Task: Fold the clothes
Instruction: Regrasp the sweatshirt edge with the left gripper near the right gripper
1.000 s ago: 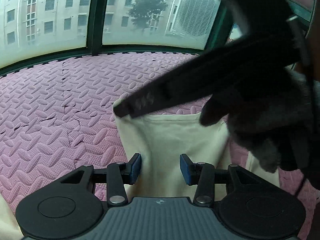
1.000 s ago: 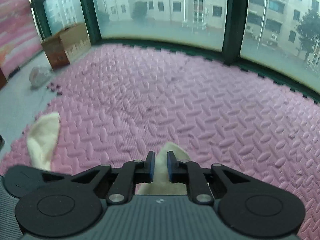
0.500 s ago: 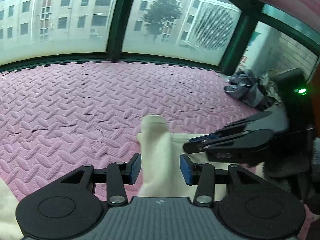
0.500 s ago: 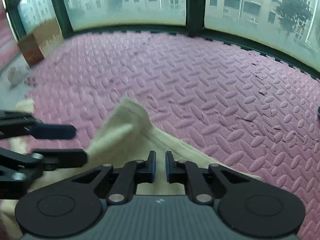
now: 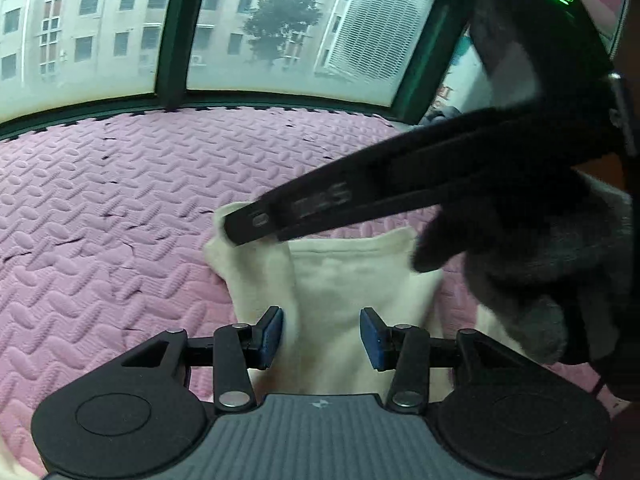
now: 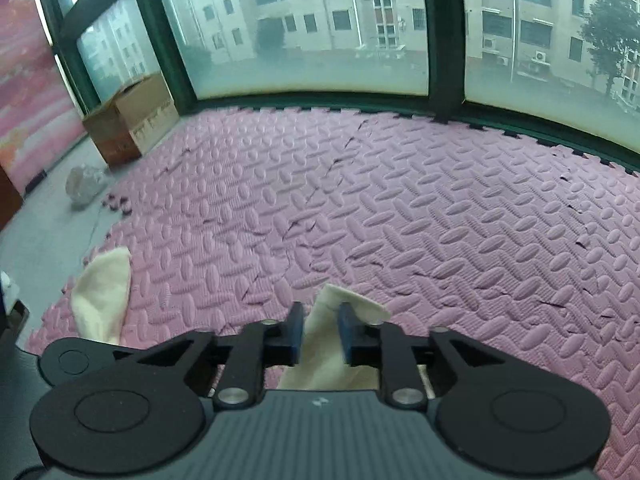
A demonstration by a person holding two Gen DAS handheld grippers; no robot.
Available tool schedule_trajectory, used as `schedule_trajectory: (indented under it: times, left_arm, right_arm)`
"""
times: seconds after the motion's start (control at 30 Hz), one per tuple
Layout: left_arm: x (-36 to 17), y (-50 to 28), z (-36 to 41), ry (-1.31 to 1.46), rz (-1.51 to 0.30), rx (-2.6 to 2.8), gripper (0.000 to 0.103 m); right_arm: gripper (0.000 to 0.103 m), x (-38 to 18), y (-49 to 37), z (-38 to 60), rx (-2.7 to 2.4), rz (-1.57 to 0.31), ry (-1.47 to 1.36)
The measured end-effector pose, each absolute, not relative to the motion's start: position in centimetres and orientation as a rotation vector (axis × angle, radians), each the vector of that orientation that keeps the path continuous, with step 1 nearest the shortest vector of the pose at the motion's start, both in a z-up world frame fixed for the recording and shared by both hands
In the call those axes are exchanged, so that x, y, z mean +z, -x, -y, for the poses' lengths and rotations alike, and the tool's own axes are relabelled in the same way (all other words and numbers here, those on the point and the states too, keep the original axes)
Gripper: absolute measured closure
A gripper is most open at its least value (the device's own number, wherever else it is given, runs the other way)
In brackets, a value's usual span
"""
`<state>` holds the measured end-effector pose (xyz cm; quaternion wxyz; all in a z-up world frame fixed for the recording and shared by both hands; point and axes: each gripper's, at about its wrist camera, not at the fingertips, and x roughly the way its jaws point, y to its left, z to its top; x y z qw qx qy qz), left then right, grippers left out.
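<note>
The fingers of the right gripper had just been opening, and a fold of the cream cotton garment stood between them, released. The left gripper was open above the same cloth, its fingers not touching it. The garment lay on the pink foam floor mat, with the right gripper at its far corner.

garment on mat, between tools
</note>
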<state>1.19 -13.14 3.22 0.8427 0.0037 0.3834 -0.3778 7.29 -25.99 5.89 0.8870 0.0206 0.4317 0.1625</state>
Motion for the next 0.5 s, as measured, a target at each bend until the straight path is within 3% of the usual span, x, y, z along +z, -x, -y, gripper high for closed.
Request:
schedule_trajectory:
  times: [0.5]
  left_arm:
    - [4.6, -2.0, 10.7, 0.011, -0.801, -0.796, 0.051]
  right_arm:
    - [0.088, 3.2, -5.3, 27.9, 0.248, -0.962, -0.049]
